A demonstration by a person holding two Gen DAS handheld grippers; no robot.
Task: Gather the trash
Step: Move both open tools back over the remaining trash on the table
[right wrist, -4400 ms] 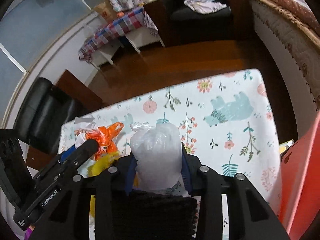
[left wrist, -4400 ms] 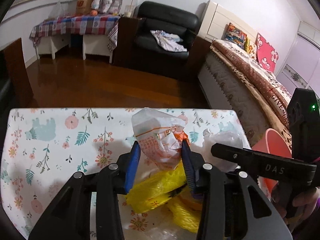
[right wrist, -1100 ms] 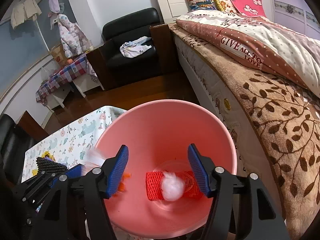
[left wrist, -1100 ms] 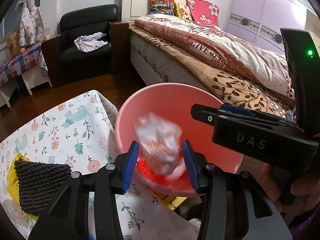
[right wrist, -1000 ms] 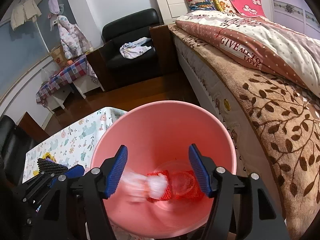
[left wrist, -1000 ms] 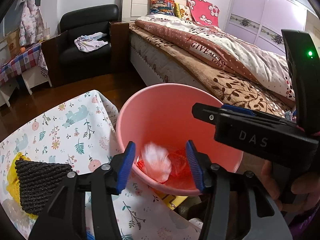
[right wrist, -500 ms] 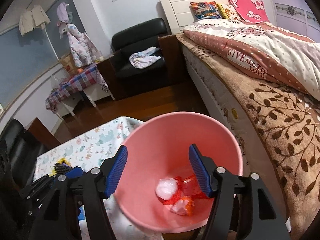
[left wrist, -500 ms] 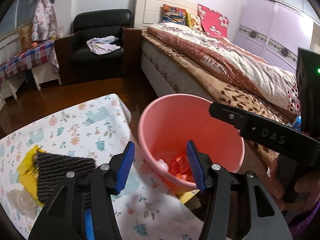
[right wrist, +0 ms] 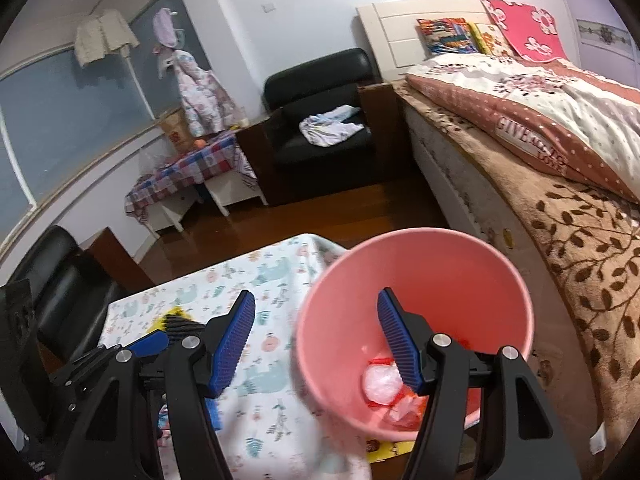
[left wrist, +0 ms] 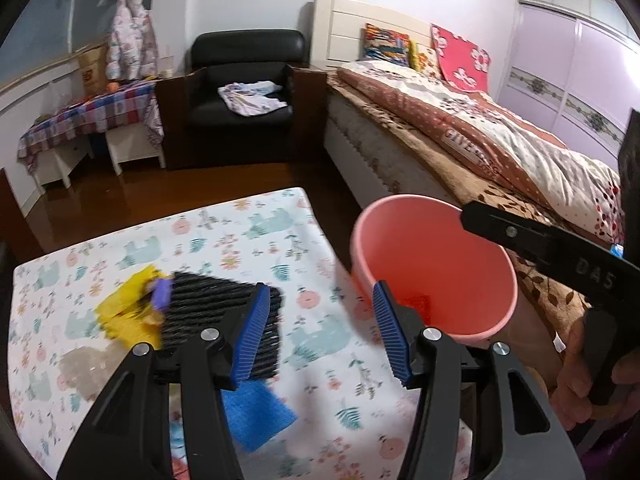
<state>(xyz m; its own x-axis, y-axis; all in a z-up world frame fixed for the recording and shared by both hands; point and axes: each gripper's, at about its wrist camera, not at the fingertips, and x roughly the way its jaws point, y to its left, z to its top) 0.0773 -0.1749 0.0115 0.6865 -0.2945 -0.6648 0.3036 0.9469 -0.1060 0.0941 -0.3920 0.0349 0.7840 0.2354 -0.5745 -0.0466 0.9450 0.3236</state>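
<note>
Some trash is already in your pink bin (right wrist: 416,280): a clear crumpled wrapper (right wrist: 382,380) and some red and orange bits (right wrist: 404,414) lie at the bottom. The bin stands just beside the table (left wrist: 280,232), between the table and the bed (left wrist: 480,140). So part of the job looks done. More is left on the flowery tablecloth: a yellow bag (left wrist: 124,312) with a black ribbed piece (left wrist: 208,308) lying on top of it, a small purple bit (left wrist: 162,295) on the yellow bag, a clear crumpled bag (left wrist: 86,364) near the left edge, and a blue flat piece (left wrist: 256,416) close to you. Your left gripper (left wrist: 320,332) is spread wide with nothing in it, above the table edge near the black piece. Your right gripper (right wrist: 316,340) is also spread wide and holds nothing; one finger is over the bin and the other is over the table. I think the black and yellow pile is your next pick. Some of the table is blurry, so there may be small bits I cannot make out.
</note>
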